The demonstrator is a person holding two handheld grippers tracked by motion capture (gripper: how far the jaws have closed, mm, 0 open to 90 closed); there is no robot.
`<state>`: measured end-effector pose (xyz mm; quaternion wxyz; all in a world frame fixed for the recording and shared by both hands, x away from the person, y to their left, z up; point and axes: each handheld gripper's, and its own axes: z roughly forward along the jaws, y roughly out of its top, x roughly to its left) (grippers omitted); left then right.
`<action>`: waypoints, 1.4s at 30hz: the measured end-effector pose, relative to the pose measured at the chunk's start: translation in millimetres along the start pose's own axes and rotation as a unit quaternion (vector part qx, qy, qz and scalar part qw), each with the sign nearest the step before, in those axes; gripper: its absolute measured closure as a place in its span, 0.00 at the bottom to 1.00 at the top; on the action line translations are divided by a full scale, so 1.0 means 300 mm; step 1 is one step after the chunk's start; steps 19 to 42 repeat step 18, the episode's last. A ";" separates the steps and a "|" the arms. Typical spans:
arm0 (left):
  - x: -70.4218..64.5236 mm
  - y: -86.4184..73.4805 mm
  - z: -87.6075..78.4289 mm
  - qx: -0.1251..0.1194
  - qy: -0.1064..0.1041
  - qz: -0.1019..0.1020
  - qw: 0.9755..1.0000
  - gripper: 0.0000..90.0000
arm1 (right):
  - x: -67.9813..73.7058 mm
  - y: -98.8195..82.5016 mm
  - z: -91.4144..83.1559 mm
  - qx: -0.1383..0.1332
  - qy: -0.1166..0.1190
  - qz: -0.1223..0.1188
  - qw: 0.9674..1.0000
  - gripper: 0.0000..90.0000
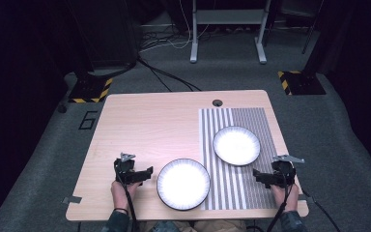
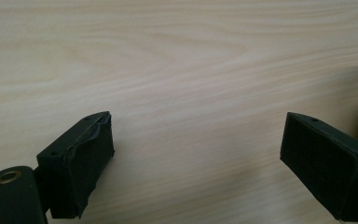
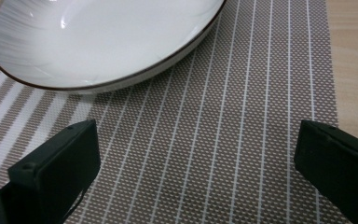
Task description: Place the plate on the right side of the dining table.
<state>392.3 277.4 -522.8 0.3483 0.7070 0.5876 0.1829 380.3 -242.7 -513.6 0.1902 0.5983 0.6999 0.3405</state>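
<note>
Two white plates with dark rims lie on the wooden table (image 1: 149,121). The larger plate (image 1: 183,183) sits near the front edge, half on the striped placemat (image 1: 251,159). The smaller plate (image 1: 236,145) (image 3: 98,42) rests on the placemat (image 3: 205,154) farther back. My left gripper (image 1: 147,173) (image 2: 196,163) hovers low over bare wood just left of the larger plate, jaws wide apart with nothing between them. My right gripper (image 1: 259,176) (image 3: 196,172) is low over the placemat's right part, in front of the smaller plate, jaws wide and empty.
A round cable hole (image 1: 217,103) sits at the table's far edge. Beyond the table are grey carpet, cables and a white desk frame (image 1: 227,29). Yellow-black striped stand bases (image 1: 92,90) (image 1: 299,82) stand on the floor at both far corners.
</note>
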 end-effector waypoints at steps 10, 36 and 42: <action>0.042 -0.040 -0.014 -0.014 0.065 0.037 0.997 0.10 | 0.017 -0.041 0.032 -0.002 -0.056 -0.041 0.998 0.00; 0.042 -0.040 -0.013 -0.015 0.066 0.036 0.997 0.10 | 0.018 -0.042 0.033 -0.003 -0.056 -0.041 0.998 0.00; 0.042 -0.040 -0.013 -0.015 0.066 0.036 0.997 0.10 | 0.018 -0.042 0.033 -0.003 -0.056 -0.041 0.998 0.00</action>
